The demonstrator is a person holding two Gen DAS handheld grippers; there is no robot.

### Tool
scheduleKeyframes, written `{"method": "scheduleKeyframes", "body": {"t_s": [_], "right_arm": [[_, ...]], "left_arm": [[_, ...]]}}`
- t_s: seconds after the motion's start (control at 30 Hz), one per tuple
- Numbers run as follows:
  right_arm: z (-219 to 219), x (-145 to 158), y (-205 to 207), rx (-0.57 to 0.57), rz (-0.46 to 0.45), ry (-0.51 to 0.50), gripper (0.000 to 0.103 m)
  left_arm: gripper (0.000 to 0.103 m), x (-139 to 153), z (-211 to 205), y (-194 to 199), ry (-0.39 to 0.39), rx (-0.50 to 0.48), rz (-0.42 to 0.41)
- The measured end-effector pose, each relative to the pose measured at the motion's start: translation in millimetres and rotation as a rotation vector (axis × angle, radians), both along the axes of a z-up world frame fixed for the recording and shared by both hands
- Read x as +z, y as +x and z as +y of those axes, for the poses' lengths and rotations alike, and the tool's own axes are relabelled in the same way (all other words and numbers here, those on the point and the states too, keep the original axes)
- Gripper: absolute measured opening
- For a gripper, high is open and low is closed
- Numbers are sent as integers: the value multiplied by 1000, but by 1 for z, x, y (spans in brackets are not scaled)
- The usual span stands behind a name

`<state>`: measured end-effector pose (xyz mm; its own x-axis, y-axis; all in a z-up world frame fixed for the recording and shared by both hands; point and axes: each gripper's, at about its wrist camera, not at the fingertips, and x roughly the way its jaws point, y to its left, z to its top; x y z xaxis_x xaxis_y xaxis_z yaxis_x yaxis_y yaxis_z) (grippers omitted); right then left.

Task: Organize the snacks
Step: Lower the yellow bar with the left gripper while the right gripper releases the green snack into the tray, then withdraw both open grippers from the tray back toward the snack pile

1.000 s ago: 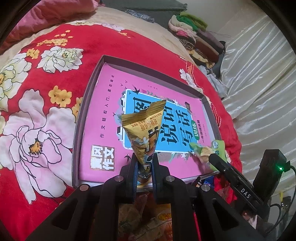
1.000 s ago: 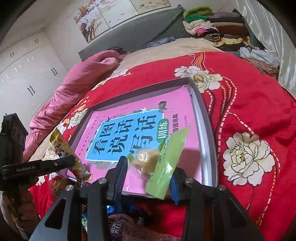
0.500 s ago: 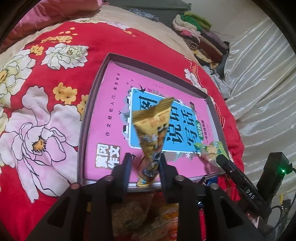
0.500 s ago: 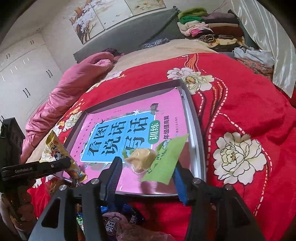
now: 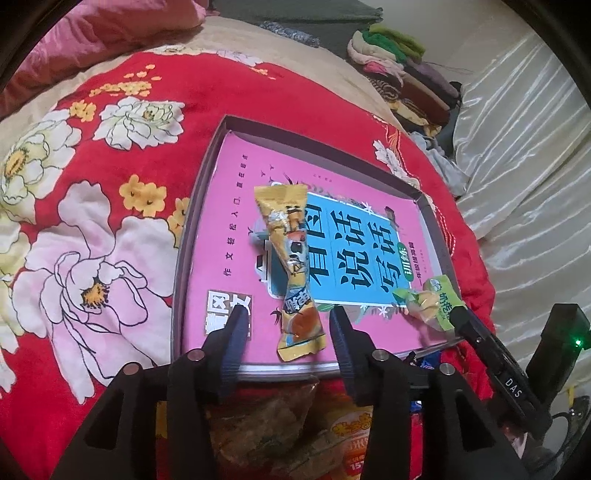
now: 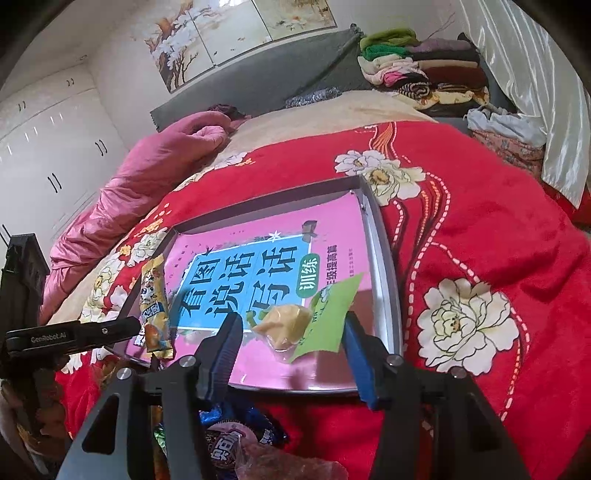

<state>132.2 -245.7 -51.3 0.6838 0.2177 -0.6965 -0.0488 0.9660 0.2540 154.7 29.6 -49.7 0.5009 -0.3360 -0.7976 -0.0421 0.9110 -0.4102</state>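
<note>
- Left claw (image 5: 284, 325): jaws opening, pads clear of yellow snack pack (image 5: 291, 266), which is laid on tray (image 5: 199, 206) near its front edge, long axis running straight away from claw.
- Right claw (image 6: 291, 332): jaws opening; green snack pack (image 6: 314, 317) between them, unpinched, by tray's front-right corner.

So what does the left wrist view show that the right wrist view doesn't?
Only the left wrist view: the full length of the yellow snack packet lying between the left gripper's opening jaws, clear of both pads, and an orange snack bag below that gripper.

Only the right wrist view: the wall paintings, white wardrobes and a blue-wrapped snack beneath the right gripper, whose jaws are opening around the green packet.

Both: the tray with its pink book, both packets, and the red floral blanket.
</note>
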Motion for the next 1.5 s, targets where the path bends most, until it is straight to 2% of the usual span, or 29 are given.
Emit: {"method": "scheduleKeyframes", "body": {"t_s": [0.3, 0.67, 1.5], "right_arm": [[-9, 8, -4, -29, -33, 15, 63], [-3, 16, -10, -5, -62, -2, 64], [13, 36, -43, 57, -95, 13, 69]], "left_arm": [[62, 11, -1, -2, 7, -12, -26], [64, 20, 4, -8, -56, -21, -26], [67, 38, 11, -24, -33, -5, -51]]}}
